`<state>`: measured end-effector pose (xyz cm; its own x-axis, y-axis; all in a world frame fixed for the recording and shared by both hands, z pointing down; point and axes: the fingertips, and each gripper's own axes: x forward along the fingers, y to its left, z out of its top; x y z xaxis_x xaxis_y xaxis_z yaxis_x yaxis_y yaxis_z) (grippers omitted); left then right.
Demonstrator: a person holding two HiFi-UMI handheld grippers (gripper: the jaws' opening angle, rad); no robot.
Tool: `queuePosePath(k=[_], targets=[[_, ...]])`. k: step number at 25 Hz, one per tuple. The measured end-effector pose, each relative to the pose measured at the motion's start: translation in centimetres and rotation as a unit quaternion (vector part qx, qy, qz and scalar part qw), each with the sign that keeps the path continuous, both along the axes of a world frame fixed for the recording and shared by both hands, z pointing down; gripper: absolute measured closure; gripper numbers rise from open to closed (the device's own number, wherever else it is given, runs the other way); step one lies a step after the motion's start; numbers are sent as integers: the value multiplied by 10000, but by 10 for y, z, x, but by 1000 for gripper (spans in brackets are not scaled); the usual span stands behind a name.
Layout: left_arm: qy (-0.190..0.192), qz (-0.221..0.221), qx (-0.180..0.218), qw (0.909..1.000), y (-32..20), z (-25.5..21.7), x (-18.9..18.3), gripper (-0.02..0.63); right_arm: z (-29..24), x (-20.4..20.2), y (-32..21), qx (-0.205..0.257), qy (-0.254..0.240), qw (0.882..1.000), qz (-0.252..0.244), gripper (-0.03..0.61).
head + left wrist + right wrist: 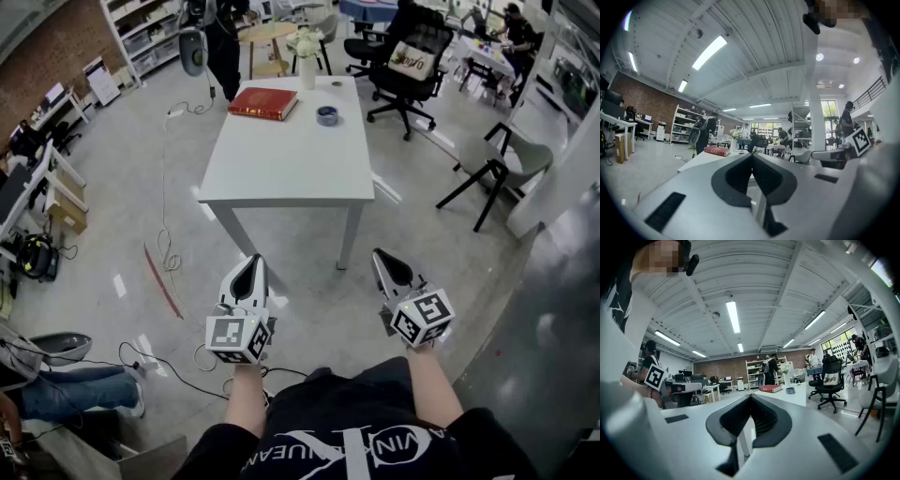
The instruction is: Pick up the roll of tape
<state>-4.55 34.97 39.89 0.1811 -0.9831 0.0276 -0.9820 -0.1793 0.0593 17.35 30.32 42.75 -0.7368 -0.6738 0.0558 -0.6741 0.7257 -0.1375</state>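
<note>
The roll of tape [327, 115] is a small bluish-grey ring lying flat near the far right edge of the white table [291, 164]; the right gripper view shows the tape [790, 390] small in the distance. My left gripper [253, 261] and right gripper [382, 253] are held side by side over the floor, well short of the table's near edge and pointing towards it. Both are shut with nothing between their jaws, as seen at the left gripper [752, 155] and the right gripper [750, 397]. The left gripper view does not show the tape.
A red book [262, 103] and a white vase of flowers [307, 66] stand at the table's far end. A black office chair [410, 61] and a grey chair [506, 159] are to the right. Cables [169, 248] trail over the floor at left. A person [211, 37] stands beyond the table.
</note>
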Motion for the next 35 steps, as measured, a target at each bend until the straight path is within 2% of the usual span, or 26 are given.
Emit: queuePosePath(k=[11,20,23,25,29,35], targets=[[46,47,-107,9999,2,9,-6,614,5,-4,4,-79,3,9999,64,572],[254,129,-186,9994,-7,19,-8,614,6,-6,4,-107,58,9999,92,572],[282,166,-184,9993,-16,17,-10,614,0,-6,-8,-105,10,9998,165,574],[298,164,-190,9992,-26,19,-14,614,0,-10,-19,-119,-22,9998,157,533],[264,110,-242,9993,-55,24,-29,614,2,-24,-50,-146,-130,9998,68,496],[242,-14,-303,9992,-109,20,-51,614,2,-46,-105,-254,-149,9995,-91,491]])
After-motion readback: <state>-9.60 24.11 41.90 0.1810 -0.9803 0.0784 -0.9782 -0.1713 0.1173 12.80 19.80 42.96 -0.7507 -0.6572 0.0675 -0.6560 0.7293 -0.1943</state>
